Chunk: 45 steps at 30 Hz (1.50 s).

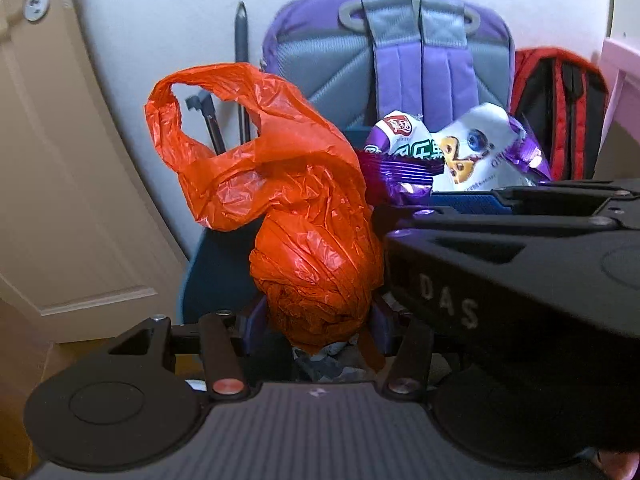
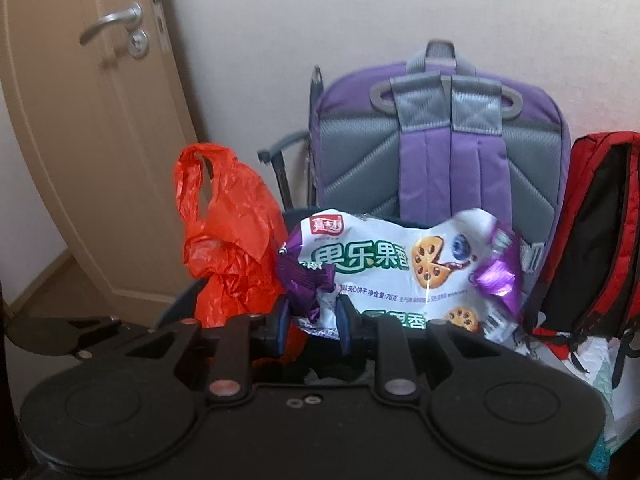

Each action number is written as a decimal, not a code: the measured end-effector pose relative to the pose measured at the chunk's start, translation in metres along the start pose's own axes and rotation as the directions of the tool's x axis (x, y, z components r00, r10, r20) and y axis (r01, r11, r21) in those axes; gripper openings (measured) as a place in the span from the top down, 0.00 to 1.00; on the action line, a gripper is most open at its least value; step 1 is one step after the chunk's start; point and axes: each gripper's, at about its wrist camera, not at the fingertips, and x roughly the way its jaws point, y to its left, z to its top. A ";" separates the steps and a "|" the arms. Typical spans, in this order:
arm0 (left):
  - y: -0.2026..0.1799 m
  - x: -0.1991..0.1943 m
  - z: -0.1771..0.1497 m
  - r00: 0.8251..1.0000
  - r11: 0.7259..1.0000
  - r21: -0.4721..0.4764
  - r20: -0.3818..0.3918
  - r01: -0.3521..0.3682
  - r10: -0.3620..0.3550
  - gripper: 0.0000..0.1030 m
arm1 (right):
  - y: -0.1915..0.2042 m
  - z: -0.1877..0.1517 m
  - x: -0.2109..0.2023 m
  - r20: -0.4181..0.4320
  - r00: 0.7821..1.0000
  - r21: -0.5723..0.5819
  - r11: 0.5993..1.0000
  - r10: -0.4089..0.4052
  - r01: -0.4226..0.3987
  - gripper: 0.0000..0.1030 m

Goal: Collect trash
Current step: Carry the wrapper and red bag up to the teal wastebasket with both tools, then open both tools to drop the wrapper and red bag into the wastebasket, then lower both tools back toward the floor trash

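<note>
While the left gripper [image 1: 320, 320] pinches the crumpled orange plastic bag [image 1: 304, 240], the right gripper's [image 2: 312, 322] jaws clamp the light, crinkly biscuit wrapper [image 2: 400, 272] at its edge; both look flimsy and slippery.

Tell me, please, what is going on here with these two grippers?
A person is collecting trash with two handheld grippers. The left gripper is shut on a crumpled orange plastic bag, and the right gripper is shut on a purple-and-white biscuit wrapper. Both are held up above a dark bin, in front of a purple backpack by the wall.
</note>
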 end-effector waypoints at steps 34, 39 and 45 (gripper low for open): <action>-0.002 -0.075 -0.025 0.997 0.995 -0.077 0.059 0.062 -0.057 0.24 | -0.019 -0.015 -0.085 -0.028 0.999 0.097 0.994 -0.044 0.046 0.68; -0.001 -0.114 -0.040 0.994 0.995 -0.080 0.091 0.065 -0.058 0.24 | -0.019 -0.027 -0.129 0.004 0.999 0.076 0.996 -0.044 0.043 0.62; 0.001 -0.153 -0.068 0.990 0.992 -0.083 0.107 0.097 -0.088 0.20 | -0.018 -0.051 -0.174 0.015 0.999 0.043 0.999 -0.034 0.033 0.57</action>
